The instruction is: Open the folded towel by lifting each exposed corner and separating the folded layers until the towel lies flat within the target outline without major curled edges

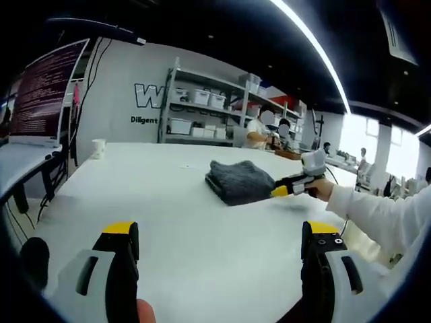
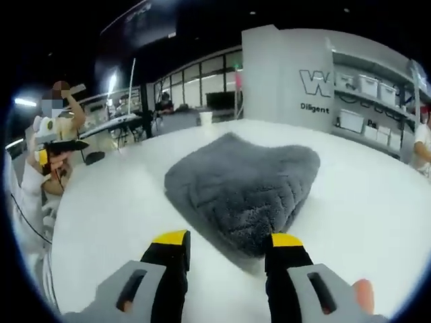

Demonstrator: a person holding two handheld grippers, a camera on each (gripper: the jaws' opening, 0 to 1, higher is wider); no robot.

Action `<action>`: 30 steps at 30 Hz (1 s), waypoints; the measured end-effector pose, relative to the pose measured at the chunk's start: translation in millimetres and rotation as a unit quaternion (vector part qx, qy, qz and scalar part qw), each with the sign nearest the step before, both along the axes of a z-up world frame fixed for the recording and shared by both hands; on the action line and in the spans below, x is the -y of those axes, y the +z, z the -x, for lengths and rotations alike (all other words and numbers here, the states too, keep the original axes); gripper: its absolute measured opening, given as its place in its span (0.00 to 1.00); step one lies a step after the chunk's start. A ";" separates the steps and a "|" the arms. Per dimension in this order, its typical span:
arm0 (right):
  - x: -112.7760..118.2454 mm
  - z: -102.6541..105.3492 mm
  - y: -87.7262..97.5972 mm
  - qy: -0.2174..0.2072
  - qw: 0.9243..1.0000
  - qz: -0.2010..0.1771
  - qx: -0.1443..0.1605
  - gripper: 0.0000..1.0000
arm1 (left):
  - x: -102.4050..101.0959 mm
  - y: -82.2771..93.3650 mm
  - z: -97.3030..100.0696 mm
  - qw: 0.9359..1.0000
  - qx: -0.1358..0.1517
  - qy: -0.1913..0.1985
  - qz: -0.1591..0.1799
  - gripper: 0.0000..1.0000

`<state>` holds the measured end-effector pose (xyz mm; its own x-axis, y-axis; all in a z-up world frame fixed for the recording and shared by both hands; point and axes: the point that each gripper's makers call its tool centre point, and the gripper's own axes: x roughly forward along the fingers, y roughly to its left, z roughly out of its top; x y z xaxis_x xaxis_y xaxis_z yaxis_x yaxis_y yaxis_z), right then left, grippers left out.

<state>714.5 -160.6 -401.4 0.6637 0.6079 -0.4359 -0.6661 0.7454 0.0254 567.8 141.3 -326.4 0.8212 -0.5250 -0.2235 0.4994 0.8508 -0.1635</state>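
A grey folded towel lies on the white table, past the middle and to the right in the left gripper view. My left gripper is open, well short of the towel, with nothing between its jaws. The right gripper, held by a hand in a white sleeve, reaches in from the right with its yellow tip at the towel's edge. In the right gripper view the towel is close ahead. My right gripper is open, its jaws standing either side of the towel's near corner. The left gripper is far off at the left.
A white cup stands at the table's far left edge, near a monitor on a side desk. Shelves with bins line the back wall, and people sit behind the table. Bare table surrounds the towel.
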 end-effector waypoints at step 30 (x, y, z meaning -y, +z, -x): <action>-73.3 67.8 17.0 0.137 0.989 0.034 0.046 0.01 | -4.8 -2.5 -0.3 1.000 -0.001 0.012 0.005 1.00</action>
